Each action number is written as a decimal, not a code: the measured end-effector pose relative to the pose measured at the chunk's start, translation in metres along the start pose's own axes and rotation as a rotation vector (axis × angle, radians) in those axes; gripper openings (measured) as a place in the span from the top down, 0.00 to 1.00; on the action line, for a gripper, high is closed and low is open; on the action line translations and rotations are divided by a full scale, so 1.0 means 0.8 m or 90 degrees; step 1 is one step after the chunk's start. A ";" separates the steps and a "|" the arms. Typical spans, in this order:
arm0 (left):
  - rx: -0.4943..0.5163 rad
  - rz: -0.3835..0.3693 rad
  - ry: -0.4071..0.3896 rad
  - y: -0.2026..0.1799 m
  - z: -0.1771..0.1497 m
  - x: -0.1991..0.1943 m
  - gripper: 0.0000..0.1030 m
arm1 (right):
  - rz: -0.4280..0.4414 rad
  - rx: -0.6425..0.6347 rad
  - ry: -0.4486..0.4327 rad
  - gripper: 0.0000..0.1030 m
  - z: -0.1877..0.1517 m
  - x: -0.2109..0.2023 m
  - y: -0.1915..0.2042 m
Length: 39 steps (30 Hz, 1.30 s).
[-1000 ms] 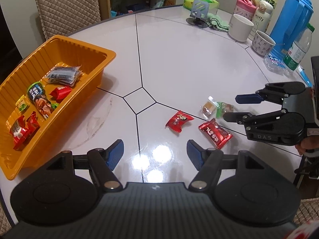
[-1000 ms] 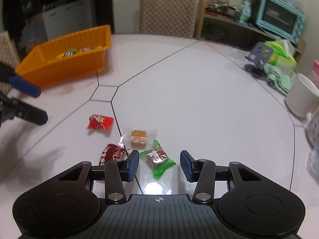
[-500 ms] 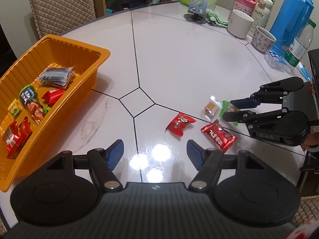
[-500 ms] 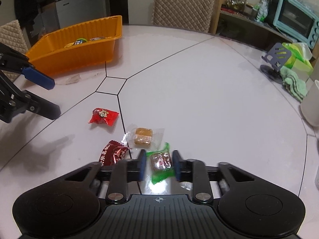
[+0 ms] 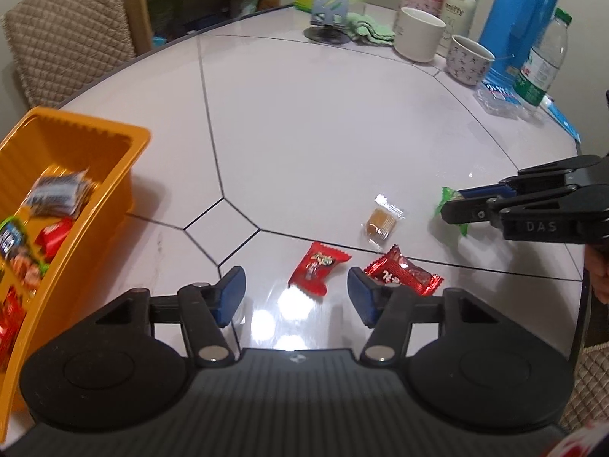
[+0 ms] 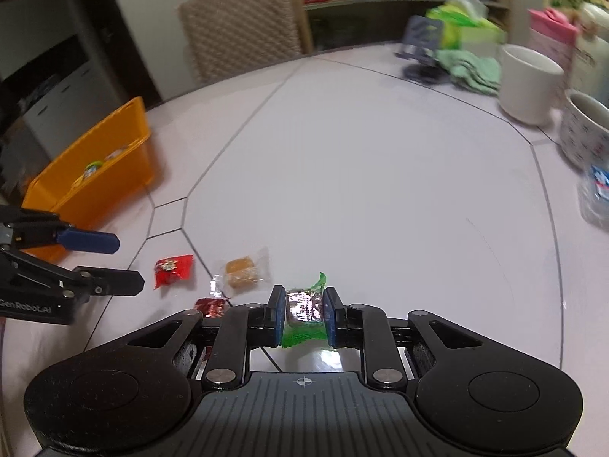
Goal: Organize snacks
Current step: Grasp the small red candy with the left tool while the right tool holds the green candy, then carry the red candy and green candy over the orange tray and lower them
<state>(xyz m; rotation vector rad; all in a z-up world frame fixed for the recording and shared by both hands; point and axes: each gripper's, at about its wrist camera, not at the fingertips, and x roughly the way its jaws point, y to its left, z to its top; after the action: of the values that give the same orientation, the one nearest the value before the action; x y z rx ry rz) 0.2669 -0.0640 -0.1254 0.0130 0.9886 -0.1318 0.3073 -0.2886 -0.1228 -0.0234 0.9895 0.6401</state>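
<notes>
The right gripper [image 6: 304, 314] is clamped on a green-wrapped candy [image 6: 303, 306]; the pads press the foil block from both sides and the wrapper ends flare out above and below. In the left wrist view the same candy [image 5: 449, 200] shows just clear of the table, green wrapper protruding past the fingertips. The grip sits across the firm middle of the piece, presumably so the loose wrapper cannot slip out.

The left gripper [image 5: 296, 291] hangs over the table [image 5: 342, 114] with its jaws part-way apart and closing. A small red candy [image 5: 318, 267] lies in line between the blue pads, but the pads do not yet press on it. Judged from this, the left hand is lining up the next pick while the right carries its own.

Three pieces remain loose on the table: the small red candy, a larger red packet [image 5: 403, 275] touching or just beside the left gripper's right pad, and a brown sweet in a clear wrapper [image 5: 381, 221] beyond them. All lie near one another at the near edge.

The orange tray [image 5: 114, 133] stands at the left, well apart from the loose candies, already holding several snacks. It is evidently the collecting point; the green candy has yet to reach it.

Risk: the larger red packet may be nudged as the left jaws close.
</notes>
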 end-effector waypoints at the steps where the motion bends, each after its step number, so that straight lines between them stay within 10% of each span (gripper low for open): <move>1: 0.005 -0.002 0.003 -0.001 0.002 0.004 0.49 | -0.002 0.012 0.002 0.79 0.001 -0.001 -0.003; 18: 0.038 -0.025 0.033 -0.010 0.015 0.045 0.82 | 0.000 0.101 -0.007 0.79 -0.001 -0.016 -0.022; 39: -0.025 -0.001 0.015 0.002 0.006 0.004 0.83 | 0.020 0.076 -0.019 0.79 0.004 -0.026 -0.004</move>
<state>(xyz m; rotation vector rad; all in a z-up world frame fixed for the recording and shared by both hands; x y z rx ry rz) 0.2725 -0.0633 -0.1252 -0.0225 1.0141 -0.1136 0.3034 -0.3005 -0.1058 0.1067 0.9993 0.6074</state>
